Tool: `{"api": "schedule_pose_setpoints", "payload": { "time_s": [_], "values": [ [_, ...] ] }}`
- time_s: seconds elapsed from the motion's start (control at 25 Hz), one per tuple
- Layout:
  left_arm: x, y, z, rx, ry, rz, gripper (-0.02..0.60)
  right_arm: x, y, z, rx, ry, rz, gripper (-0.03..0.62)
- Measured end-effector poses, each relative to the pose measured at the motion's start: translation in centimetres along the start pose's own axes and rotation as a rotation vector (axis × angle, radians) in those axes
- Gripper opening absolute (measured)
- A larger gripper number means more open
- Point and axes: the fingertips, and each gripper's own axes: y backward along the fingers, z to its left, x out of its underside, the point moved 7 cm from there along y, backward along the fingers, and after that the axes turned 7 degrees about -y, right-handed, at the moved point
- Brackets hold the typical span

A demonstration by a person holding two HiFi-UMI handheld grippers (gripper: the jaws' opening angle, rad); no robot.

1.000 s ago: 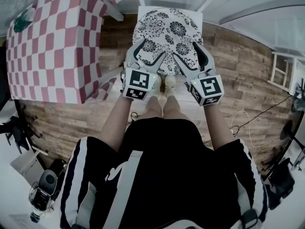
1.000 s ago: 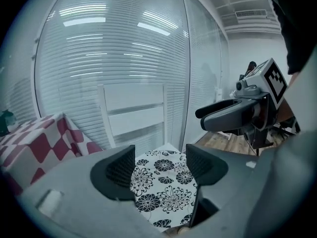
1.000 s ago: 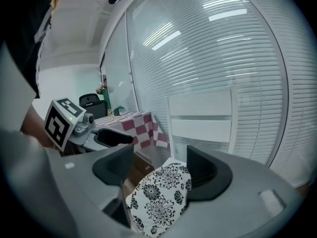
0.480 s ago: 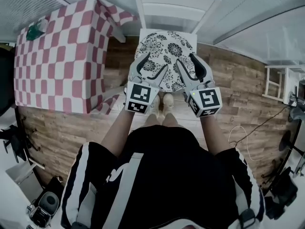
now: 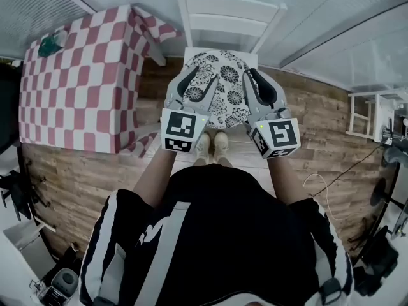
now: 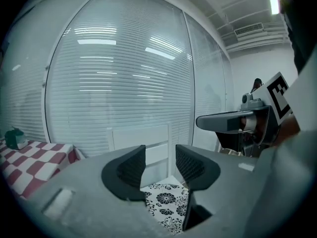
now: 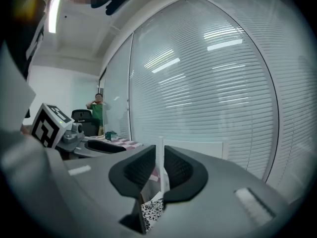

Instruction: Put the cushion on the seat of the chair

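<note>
The floral cushion (image 5: 223,88) lies flat on the seat of the white chair (image 5: 226,11), below both grippers and touched by neither. The left gripper (image 5: 205,78) hangs over its left side, jaws half apart and closing on nothing. Beside it, the right gripper (image 5: 245,78) is also empty, its jaws closing to a narrow gap. A checkered surface (image 5: 76,75) stands beyond the left gripper.
</note>
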Motion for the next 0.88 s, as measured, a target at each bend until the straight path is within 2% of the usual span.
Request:
{"api": "schedule_pose_setpoints", "payload": {
  "time_s": [0.16, 0.24, 0.4, 0.52, 0.88],
  "values": [
    [-1.4, 0.2, 0.2, -0.005, -0.011, -0.04, 0.193, -1.3, -0.1, 0.0, 0.008, 0.006, -0.04, 0.005],
    [-1.8, 0.4, 0.4, -0.018, -0.019, -0.053, 0.159, -1.9, -0.1, 0.1, 0.004, 0.003, -0.055, -0.006],
    [-2.5, 1.0, 0.6, -0.045, -0.018, -0.069, 0.134, -2.7, 0.1, 0.6, -0.022, 0.023, -0.069, -0.006],
    [-2.8, 1.3, 0.8, -0.066, -0.029, -0.076, 0.082, -3.1, 0.4, 1.0, -0.043, 0.031, -0.09, -0.006],
    [-3.1, 1.6, 1.2, -0.1, -0.029, -0.081, 0.037, -4.2, 0.8, 1.7, -0.042, 0.059, -0.127, -0.006]
  ]
}}
